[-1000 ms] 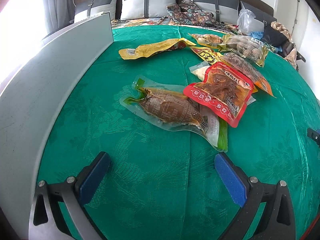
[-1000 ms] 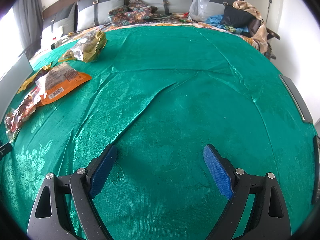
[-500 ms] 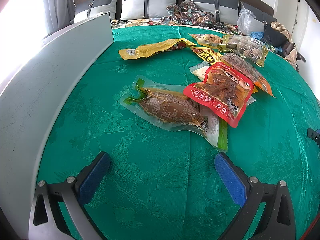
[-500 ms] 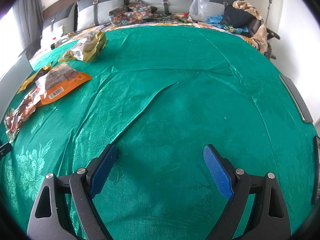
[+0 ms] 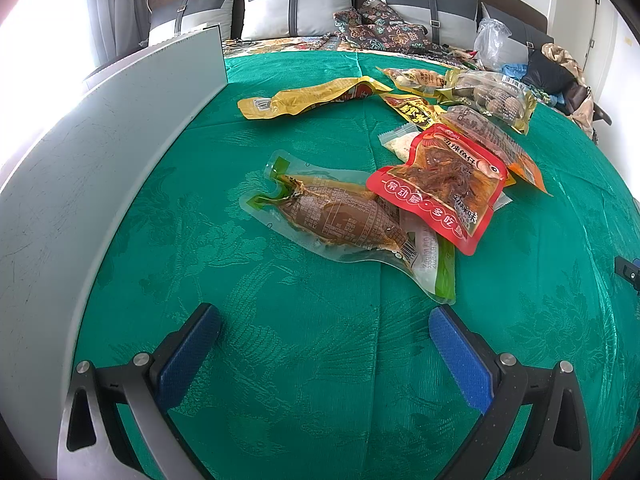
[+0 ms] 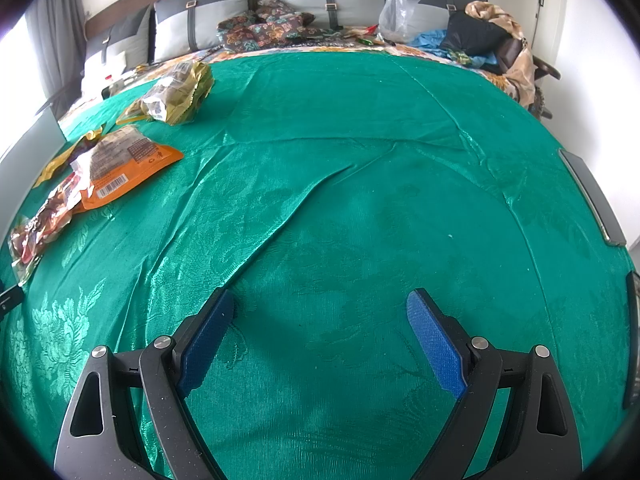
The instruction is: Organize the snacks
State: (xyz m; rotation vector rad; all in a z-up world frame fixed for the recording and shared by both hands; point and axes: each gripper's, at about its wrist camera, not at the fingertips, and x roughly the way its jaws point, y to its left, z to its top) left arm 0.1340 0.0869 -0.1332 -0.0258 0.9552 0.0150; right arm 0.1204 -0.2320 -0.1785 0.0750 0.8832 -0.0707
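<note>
**Both grippers spread wide over the green cloth, snacks lying loose**

Left wrist view: the left gripper hangs just above the green cloth with its blue-padded fingers spread wide and nothing between them. Ahead of it lies a clear vacuum pack with a brown snack inside and green edges. A red packet overlaps the far right end of that pack. Behind the red packet sit a small white packet and an orange packet, partly covered. Farther back are a long yellow packet, a smaller yellow packet and a gold bag of round nuts. A grey panel stands upright along the cloth's left edge. Grey pillows line the headboard beyond.

Right wrist view: the right gripper is also wide apart and empty, above a bare, creased stretch of the green cloth. The snacks lie well off to its left: the orange packet with a barcode, the red packet nearer the edge, and the gold bag farther back. Clothes and a clear plastic bag are heaped at the far right by the pillows.
</note>
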